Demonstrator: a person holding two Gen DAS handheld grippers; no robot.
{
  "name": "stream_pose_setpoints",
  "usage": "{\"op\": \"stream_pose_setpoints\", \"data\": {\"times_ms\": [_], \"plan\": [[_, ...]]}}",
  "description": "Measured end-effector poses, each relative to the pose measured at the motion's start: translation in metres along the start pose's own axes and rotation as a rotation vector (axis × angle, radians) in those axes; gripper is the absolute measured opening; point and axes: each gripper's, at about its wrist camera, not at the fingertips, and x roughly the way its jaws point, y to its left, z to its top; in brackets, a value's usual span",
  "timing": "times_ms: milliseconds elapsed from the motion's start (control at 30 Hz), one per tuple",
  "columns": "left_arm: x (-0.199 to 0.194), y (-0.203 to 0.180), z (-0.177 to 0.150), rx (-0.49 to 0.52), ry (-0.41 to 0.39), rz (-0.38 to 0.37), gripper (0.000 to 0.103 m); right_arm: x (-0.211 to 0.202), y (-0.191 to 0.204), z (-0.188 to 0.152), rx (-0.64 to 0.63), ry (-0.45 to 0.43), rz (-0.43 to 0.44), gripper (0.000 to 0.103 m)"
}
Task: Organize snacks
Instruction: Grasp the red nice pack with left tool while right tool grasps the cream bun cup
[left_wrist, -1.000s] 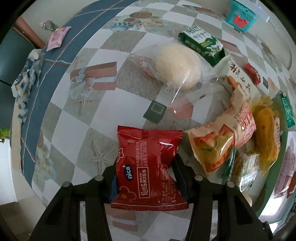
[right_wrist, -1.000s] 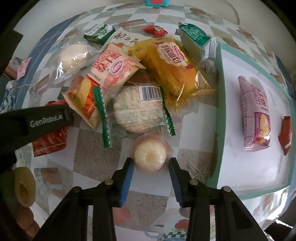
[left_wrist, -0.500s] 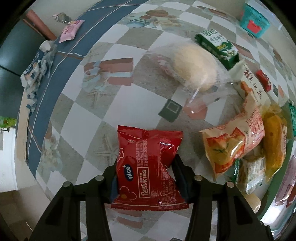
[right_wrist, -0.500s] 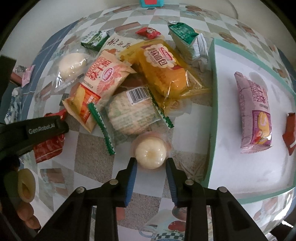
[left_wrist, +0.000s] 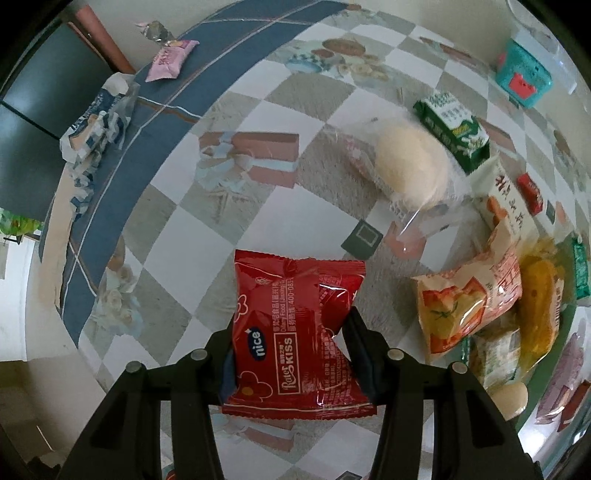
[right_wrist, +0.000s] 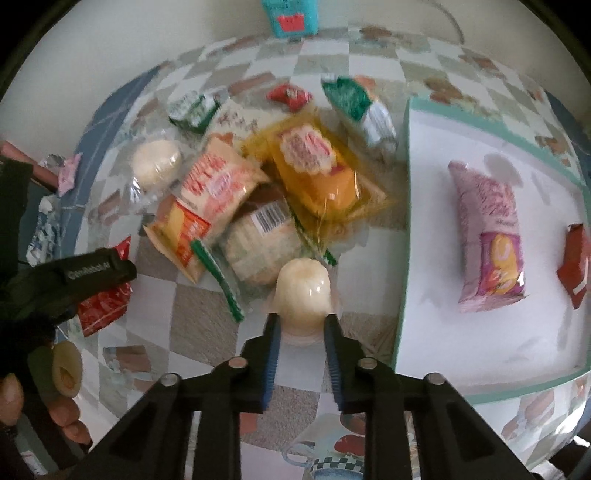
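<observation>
- checkered patterned tablecloth (left_wrist: 229, 206) fills both views, loose snacks piled mid-frame.
- left gripper (left_wrist: 290, 345) has its jaws clamped on a glossy red foil snack packet (left_wrist: 291, 332), lower centre.
- right gripper (right_wrist: 301, 325) pinches a pale round jelly cup (right_wrist: 303, 291) at its base.
- risk: the smooth cup could slip before reaching the white teal-rimmed tray (right_wrist: 402, 236) at right.

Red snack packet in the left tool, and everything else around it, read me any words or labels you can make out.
"nice", "Rater KISS", "Food (Jiaxing)", "400-083": red packet in the left tool.
"GenRobot.AI", blurred: left tool's side.
Barcode, digits unreadable: clear-wrapped cake.
Chinese print on the other wrappers: too blurred.
</observation>
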Motion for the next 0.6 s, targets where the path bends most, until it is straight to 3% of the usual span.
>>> {"op": "stream_pose_setpoints", "data": {"times_ms": [500,600], "plan": [[-0.019,0.015,0.000,-0.025,0.003,-0.045,0.053,-0.003,-0.024,0.009,0.015,-0.005,0.030,0.020],[-0.019,0.020,-0.002,-0.035,0.021,-0.067,0.053,0.003,-0.018,0.009,-0.002,0.009,0.017,0.038]]}}
